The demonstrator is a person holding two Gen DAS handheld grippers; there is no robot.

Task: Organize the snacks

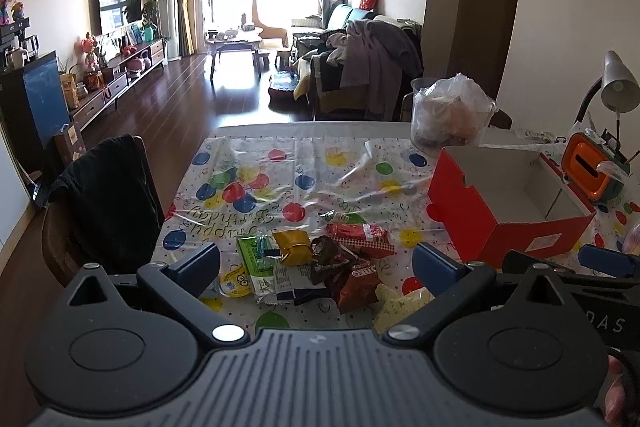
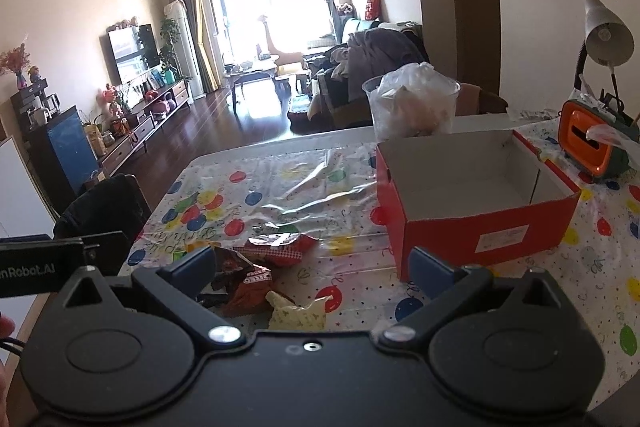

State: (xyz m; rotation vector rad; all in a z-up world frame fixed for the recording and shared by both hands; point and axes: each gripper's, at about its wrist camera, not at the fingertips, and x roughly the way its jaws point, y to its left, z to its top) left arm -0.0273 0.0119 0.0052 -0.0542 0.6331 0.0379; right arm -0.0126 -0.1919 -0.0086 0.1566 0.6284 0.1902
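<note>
I hold both grippers spread wide and empty above the table (image 1: 248, 131): the left gripper (image 1: 316, 263) over the snacks (image 1: 320, 263), a loose heap of packets on the balloon cloth, the right gripper (image 2: 314, 267) between them and the open red box (image 2: 472, 187) standing just beside

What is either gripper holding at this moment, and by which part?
Nothing is held. The left gripper and the right gripper are both open above the snack pile, touching no packet. The red box is empty.
</note>
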